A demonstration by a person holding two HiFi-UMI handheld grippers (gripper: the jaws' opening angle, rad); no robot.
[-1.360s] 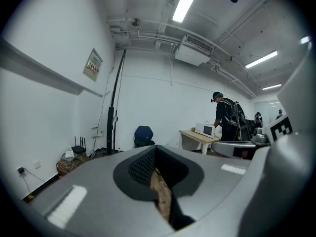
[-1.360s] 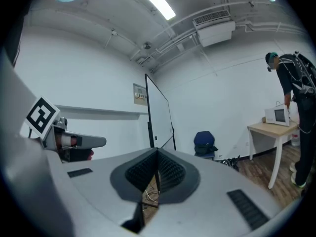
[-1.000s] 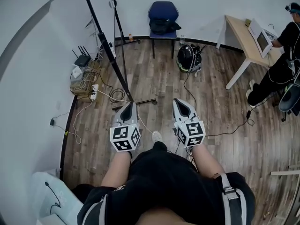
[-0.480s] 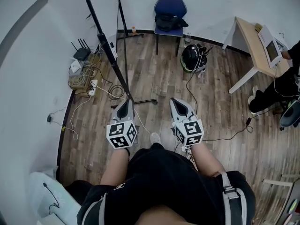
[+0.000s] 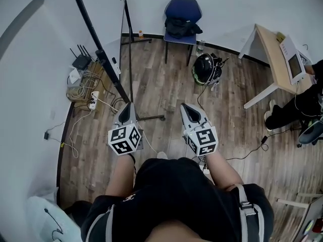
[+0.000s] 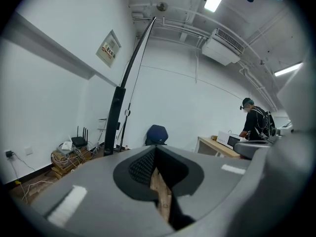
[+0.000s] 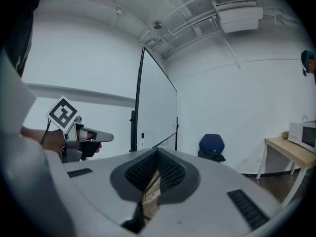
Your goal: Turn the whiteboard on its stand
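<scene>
Left gripper (image 5: 126,106) and right gripper (image 5: 184,108), both closed on nothing, hung short of the whiteboard (image 5: 94,37), edge-on ahead-left (cables (image 5: 108,103) nearby); a careless shove could have tipped its stand (image 5: 151,118).

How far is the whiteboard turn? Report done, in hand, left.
Done: nothing; the whiteboard stands untouched. In hand: the left gripper and right gripper, both shut and empty, are held out short of it. Left: take hold of it and turn it.
</scene>
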